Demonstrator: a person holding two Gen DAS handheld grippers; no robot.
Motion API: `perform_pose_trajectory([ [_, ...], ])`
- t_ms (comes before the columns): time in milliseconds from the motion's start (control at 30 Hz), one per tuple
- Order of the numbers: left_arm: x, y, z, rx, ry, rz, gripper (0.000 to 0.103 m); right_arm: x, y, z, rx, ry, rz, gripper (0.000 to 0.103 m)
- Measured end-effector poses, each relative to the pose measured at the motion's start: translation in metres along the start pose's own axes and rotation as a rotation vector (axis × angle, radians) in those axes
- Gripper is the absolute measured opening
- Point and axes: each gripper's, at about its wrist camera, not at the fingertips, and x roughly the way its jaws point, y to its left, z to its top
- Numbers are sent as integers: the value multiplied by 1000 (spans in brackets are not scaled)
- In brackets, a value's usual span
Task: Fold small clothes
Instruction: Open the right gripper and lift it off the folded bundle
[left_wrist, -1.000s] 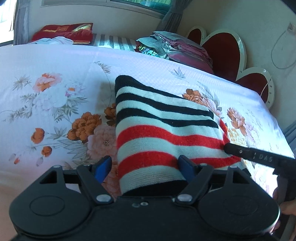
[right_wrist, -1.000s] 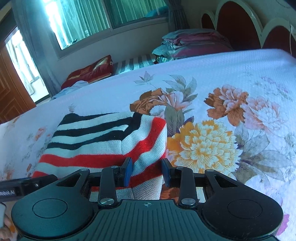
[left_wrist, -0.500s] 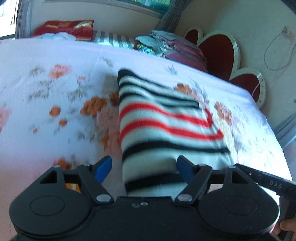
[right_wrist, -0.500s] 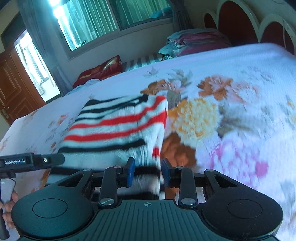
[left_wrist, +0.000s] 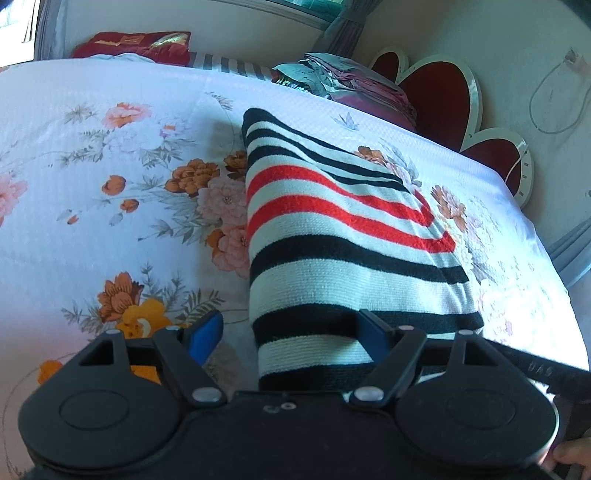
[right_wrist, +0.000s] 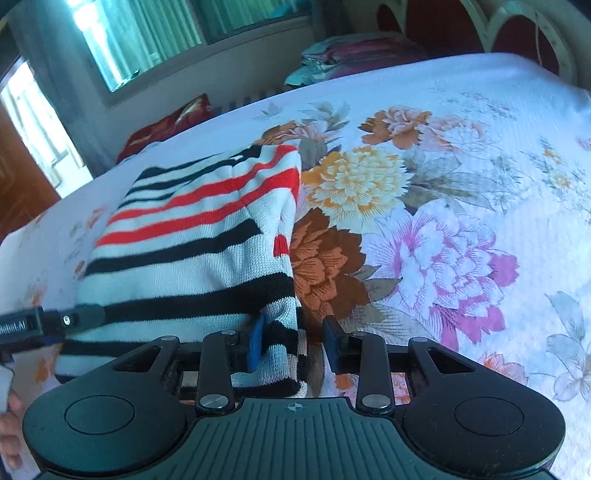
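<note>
A folded knit garment (left_wrist: 332, 236) with black, white and red stripes lies on the floral bedsheet (left_wrist: 92, 192). My left gripper (left_wrist: 291, 338) is open; its blue pads straddle the garment's near left corner. In the right wrist view the garment (right_wrist: 192, 236) lies left of centre. My right gripper (right_wrist: 293, 345) is open, with its pads either side of the garment's near right edge. Each gripper's body shows at the edge of the other's view.
A stack of folded bedding (left_wrist: 343, 81) and a red cushion (left_wrist: 136, 40) sit at the far side of the bed. The red heart-shaped headboard (left_wrist: 443, 96) stands at the right. The sheet with large flowers (right_wrist: 443, 229) stretches to the right of the garment.
Both grippers pulled back toward the near edge of the garment, so more of its stripes show. The right gripper's pads have spread apart and no longer pinch the fabric.
</note>
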Motion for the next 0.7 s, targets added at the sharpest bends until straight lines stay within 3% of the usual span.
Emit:
perform_pose_trajectory([
  [133,-1,0,4,9,15,-7,79,-14,12,1,9,-37,-4,33],
  [233,-4,1,9,11,29,-17,78,-8,17,-3,8,6,-49,33],
  [400,-10,4,21,3,7,-21,78,-20,13,7,66,-33,-34,33],
  [467,-8,5,28,-9,15,-24,78,-23,13,16,72,-36,-33,42],
  [533,-6,5,33,-22,16,-30,78,-23,13,24,71,-47,-34,68],
  [700,5,-1,44,-39,21,-32,78,-7,16,43,7,-48,0,69],
])
